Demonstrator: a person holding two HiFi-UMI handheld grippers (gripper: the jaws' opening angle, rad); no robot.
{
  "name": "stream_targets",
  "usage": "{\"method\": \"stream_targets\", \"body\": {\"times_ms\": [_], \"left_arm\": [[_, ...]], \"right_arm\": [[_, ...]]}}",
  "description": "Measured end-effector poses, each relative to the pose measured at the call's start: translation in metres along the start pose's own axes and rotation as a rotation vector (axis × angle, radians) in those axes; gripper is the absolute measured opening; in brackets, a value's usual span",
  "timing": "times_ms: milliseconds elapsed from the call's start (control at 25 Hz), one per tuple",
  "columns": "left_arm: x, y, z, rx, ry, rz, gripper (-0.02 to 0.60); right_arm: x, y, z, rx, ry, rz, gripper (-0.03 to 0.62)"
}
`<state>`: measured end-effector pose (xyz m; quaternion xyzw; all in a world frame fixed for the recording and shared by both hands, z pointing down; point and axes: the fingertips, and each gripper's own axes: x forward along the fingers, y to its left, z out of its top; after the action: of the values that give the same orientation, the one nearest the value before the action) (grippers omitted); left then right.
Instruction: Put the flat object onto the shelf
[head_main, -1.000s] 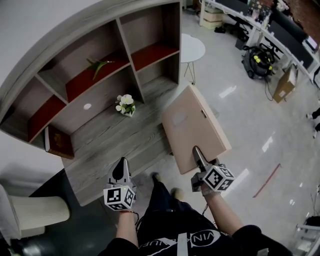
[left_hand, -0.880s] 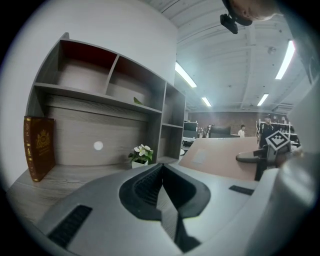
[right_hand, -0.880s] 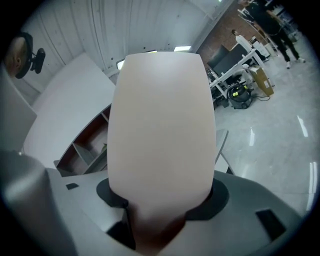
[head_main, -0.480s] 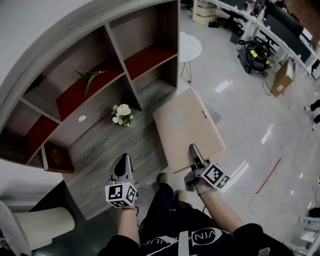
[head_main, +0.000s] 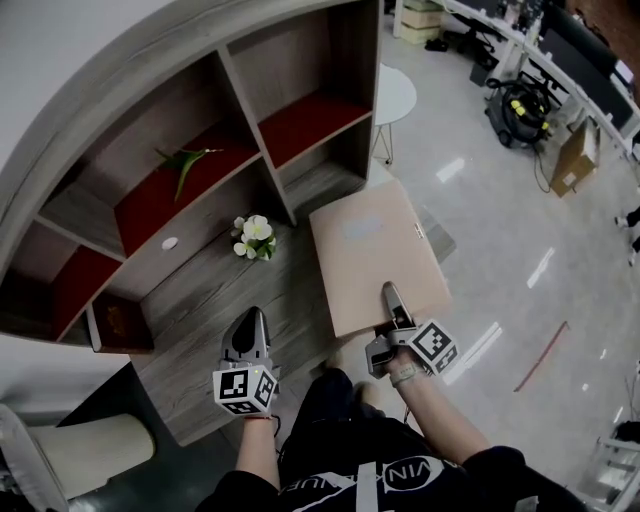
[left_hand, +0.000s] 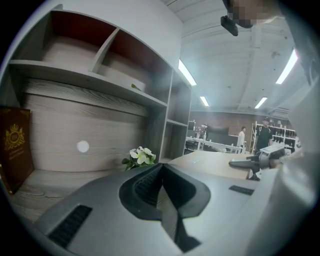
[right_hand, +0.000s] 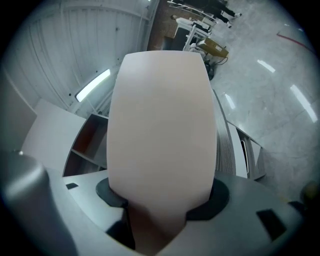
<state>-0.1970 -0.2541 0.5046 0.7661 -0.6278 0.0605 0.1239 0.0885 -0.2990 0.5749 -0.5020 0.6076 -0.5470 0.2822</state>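
The flat object (head_main: 375, 250) is a thin tan board, held nearly level at the right end of the wooden shelf unit (head_main: 215, 290). Its left edge hangs over the unit's low ledge. My right gripper (head_main: 392, 300) is shut on the board's near edge. In the right gripper view the board (right_hand: 162, 125) fills the middle and runs out from between the jaws of that gripper (right_hand: 160, 220). My left gripper (head_main: 247, 335) hovers over the ledge's front with its jaws together and nothing in them. In the left gripper view this gripper (left_hand: 162, 192) faces the shelf's back wall, with the board (left_hand: 210, 162) to its right.
On the ledge a small bunch of white flowers (head_main: 253, 236) stands just left of the board. A dark red book (head_main: 115, 322) leans at the far left. A green sprig (head_main: 185, 165) lies on a red shelf above. A white round table (head_main: 395, 95) stands behind, a pale chair (head_main: 70, 455) at lower left.
The right gripper has rolled, so the board lies flatter, and has carried it left, closer to the flowers. The left gripper has moved forward over the ledge.
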Motion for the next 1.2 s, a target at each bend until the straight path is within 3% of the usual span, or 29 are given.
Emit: {"method": "stream_targets", "body": {"times_ms": [560, 920, 1200], "left_arm": [[0.016, 0.010, 0.007, 0.004, 0.007, -0.009, 0.005], [0.022, 0.012, 0.007, -0.001, 0.012, -0.008, 0.005], [0.024, 0.010, 0.014, -0.003, -0.004, -0.020, 0.005]], "right_arm": [[0.043, -0.012, -0.004, 0.272, -0.057, -0.031, 0.296], [0.062, -0.010, 0.000, 0.291, -0.032, -0.058, 0.304], [0.061, -0.021, 0.000, 0.304, 0.052, -0.124, 0.336]]}}
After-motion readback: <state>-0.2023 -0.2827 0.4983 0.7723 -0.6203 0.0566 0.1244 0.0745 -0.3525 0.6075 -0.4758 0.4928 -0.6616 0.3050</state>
